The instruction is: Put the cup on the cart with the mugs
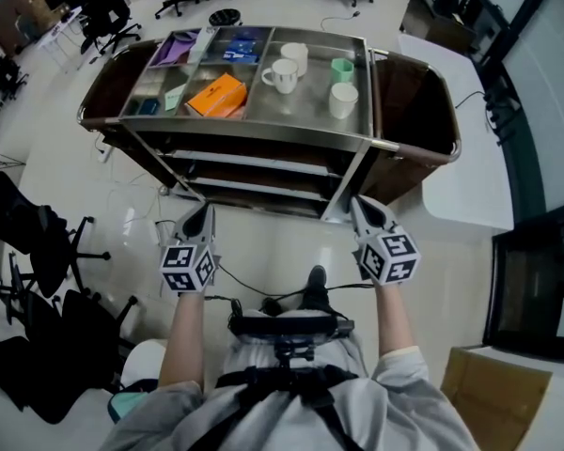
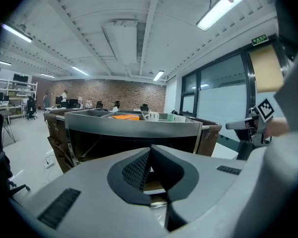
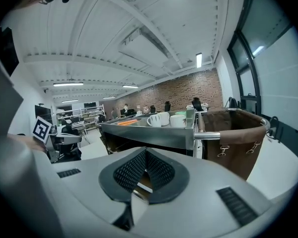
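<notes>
Left gripper (image 1: 200,222): jaws fully together, nothing between them, touching nothing. Right gripper (image 1: 365,216): same, pinched closed and empty. Both are short of the cart (image 1: 301,113), at 12 o'clock. Green cup (image 1: 342,68) stands on its top tray beside white mugs (image 1: 282,75).

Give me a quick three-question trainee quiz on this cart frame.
1. How many cups stand on the cart's top tray?
2. True or false: the right gripper is shut on a cup.
3. In the head view, the orange box lies: A) left of the cups, B) right of the cups, C) on the floor.
Key: 1. Four, three white and one green. 2. False; its jaws are together and empty. 3. A.
</notes>
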`<act>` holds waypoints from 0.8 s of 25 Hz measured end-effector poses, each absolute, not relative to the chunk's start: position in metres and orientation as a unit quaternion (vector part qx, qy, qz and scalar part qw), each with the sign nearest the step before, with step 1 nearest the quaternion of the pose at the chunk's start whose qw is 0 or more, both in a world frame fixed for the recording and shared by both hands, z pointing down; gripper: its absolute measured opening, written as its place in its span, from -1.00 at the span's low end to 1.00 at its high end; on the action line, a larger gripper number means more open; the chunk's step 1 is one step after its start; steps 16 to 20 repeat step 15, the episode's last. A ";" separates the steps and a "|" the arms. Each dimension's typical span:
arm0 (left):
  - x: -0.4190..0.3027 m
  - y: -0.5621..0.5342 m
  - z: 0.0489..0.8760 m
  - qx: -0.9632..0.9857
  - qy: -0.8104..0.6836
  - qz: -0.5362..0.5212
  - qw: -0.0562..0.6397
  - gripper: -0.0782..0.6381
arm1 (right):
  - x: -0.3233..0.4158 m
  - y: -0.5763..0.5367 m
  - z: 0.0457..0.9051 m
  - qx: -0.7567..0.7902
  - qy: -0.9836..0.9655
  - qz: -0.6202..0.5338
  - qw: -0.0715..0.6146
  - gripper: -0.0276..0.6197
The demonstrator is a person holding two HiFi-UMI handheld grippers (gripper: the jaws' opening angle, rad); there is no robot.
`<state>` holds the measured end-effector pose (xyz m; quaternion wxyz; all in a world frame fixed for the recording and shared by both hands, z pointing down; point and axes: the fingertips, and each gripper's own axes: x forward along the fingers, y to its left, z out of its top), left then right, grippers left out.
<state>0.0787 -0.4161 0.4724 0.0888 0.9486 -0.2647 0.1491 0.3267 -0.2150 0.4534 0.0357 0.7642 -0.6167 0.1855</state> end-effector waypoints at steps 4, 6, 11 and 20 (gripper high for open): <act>0.076 -0.412 0.480 0.949 -0.258 0.154 0.095 -0.77 | 0.322 -0.215 0.457 0.762 -0.617 0.190 0.039 -0.90; 0.074 -0.411 0.482 0.949 -0.255 0.155 0.097 -0.77 | 0.320 -0.215 0.458 0.764 -0.615 0.191 0.039 -0.90; 0.066 -0.410 0.484 0.950 -0.253 0.157 0.097 -0.77 | 0.315 -0.219 0.462 0.763 -0.616 0.191 0.043 -0.90; 0.059 -0.407 0.486 0.949 -0.251 0.161 0.098 -0.77 | 0.307 -0.225 0.456 0.757 -0.623 0.189 0.050 -0.90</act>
